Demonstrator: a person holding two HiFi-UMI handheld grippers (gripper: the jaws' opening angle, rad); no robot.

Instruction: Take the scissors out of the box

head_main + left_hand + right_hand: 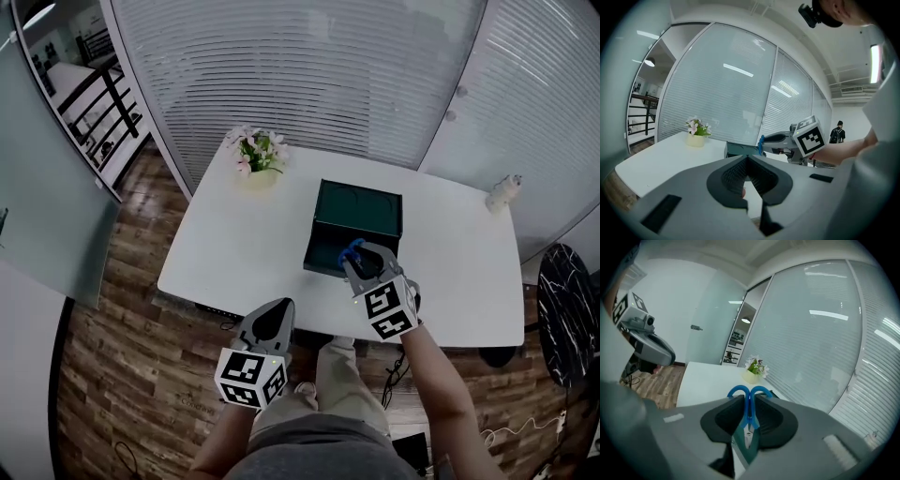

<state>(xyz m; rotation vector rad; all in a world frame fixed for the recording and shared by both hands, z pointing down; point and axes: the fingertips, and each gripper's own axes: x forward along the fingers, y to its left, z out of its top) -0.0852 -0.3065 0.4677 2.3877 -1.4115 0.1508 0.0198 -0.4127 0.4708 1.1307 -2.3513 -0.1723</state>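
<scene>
The white table (pixel 234 244) bore the dark green box (pixel 361 211). The left gripper (pixel 281 307) hung off the table's near side, jaws together and empty. At the box's near edge, the right gripper (pixel 359 255) clamped the blue-handled scissors (pixel 749 408).

Blue-handled scissors (pixel 749 420), blades closed, sit clamped between the right tool's (pixel 749 400) jaws with the handle loops pointing away. They are held over the near edge of the open dark green box (pixel 361 211) on the white worktop (pixel 234 246).
</scene>
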